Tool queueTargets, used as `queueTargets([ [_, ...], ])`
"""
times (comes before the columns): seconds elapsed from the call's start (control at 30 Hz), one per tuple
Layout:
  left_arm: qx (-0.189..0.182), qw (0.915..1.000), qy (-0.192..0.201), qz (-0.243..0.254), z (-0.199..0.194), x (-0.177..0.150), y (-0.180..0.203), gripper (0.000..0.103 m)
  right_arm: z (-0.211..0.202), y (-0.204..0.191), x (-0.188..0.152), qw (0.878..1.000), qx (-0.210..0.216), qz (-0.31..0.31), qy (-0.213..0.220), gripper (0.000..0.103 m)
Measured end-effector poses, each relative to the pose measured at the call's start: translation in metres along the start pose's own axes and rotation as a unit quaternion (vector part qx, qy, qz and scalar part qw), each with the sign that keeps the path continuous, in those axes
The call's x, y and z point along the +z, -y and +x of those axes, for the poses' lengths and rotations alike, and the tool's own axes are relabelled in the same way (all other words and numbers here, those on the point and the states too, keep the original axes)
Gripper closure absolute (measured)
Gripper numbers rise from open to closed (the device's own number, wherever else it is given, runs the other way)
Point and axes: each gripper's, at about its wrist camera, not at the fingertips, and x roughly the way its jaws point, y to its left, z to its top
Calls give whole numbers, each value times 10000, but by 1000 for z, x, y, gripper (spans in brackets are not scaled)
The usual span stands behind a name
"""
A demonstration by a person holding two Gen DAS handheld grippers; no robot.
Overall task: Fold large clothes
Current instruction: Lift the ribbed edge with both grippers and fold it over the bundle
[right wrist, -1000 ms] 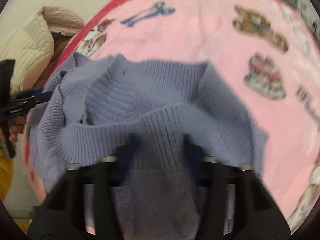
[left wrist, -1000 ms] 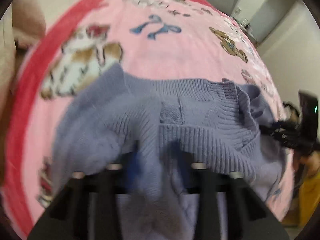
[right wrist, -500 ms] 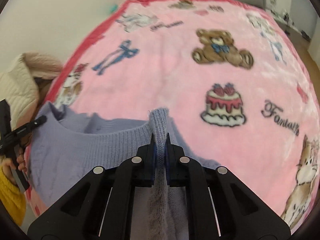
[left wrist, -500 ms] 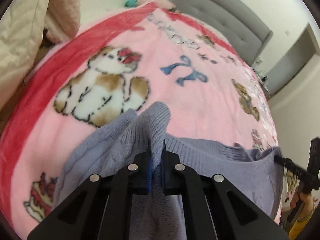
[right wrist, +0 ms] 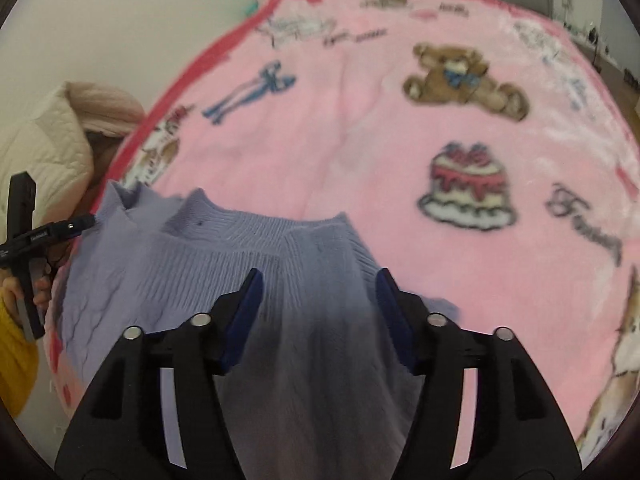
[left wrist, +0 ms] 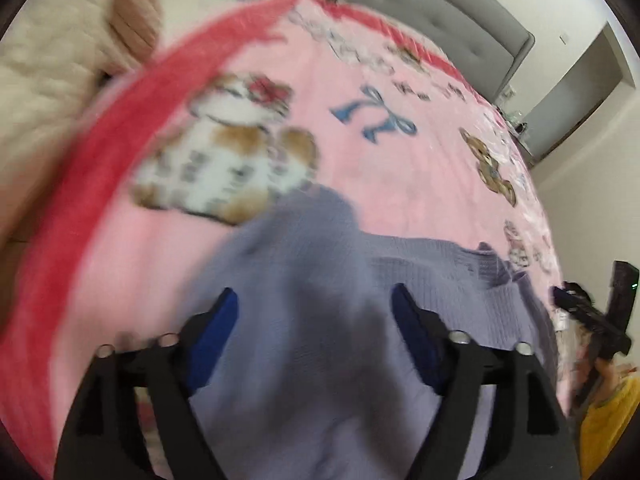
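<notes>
The purple sweater [right wrist: 224, 264] is soft and floppy. Both hand-held grippers, left [left wrist: 314, 314] and right [right wrist: 318, 294], are wide open, holding nothing. Grab its ribbed edge.

We carry a left gripper [left wrist: 314, 304] and a right gripper [right wrist: 318, 286] alike in build: matte black angular arms, four silver round screws across each, blue pads [right wrist: 244, 316] inside the tips, and beside them our mustard-yellow sleeve [right wrist: 14, 360] and bare-skinned hand [right wrist: 40, 286].
</notes>
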Motion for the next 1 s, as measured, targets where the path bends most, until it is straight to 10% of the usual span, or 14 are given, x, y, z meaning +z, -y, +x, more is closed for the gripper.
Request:
queueTargets([
  [0.13,601,9974,9,391,-17,-19,-21,17,1,16,-23,9990,-158,-129,-392,43],
  [0.23,552,9949,-758,363,9,-30,-33,17,20,17,-31,9968,-315,-212,-697,54],
  [0.33,627,9894,-1151,624,32,-42,-19,56,32,6,-34,9941,-524,-517,-792,88],
  [0.47,1062,9886,-767,737,24,-45,1,80,5,-10,-23,9892,-1169,-802,-384,91],
  [0.6,904,9935,-412,554,8,-53,-10,81,-30,34,-17,9896,-1435,96,-65,92],
  [1.0,555,9879,-911,1128,19,-45,-14,66,32,75,-51,9867,-1225,925,-541,88],
])
